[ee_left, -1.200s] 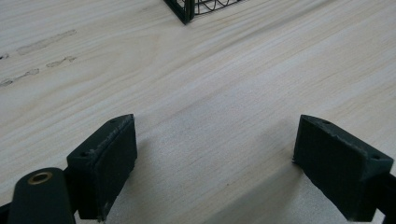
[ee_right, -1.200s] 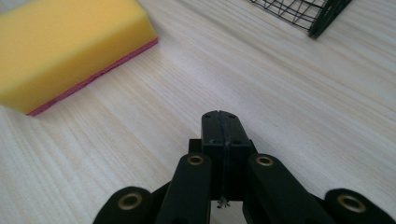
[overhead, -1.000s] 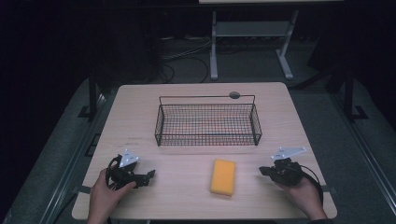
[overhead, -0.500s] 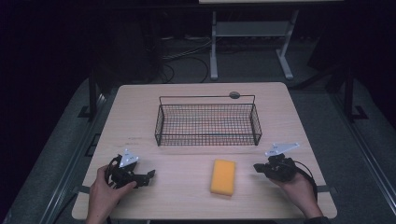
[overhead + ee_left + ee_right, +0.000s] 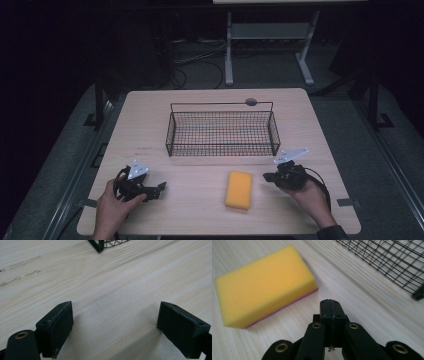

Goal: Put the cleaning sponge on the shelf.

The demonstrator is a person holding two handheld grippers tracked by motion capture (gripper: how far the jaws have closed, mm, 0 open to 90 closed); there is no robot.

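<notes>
Looking down from the high view, we see a light wooden surface (image 5: 210, 100) carrying a black wire basket (image 5: 222, 129) near its centre. A yellow sponge (image 5: 239, 189) lies flat on the surface in front of the basket, apart from it and toward the person's side.

We see the left hand-held gripper (image 5: 159, 189) at the near left corner, held in the left hand (image 5: 111, 207). In the left gripper view its jaws stand wide apart with bare surface between them and a corner of the basket (image 5: 100, 244) ahead.

We see the right hand-held gripper (image 5: 267, 176) just beside the sponge, on its right, not touching it. In the right gripper view (image 5: 329, 307) its jaws are pressed together with nothing between them; the sponge (image 5: 264, 285) shows a thin pink underlayer.
</notes>
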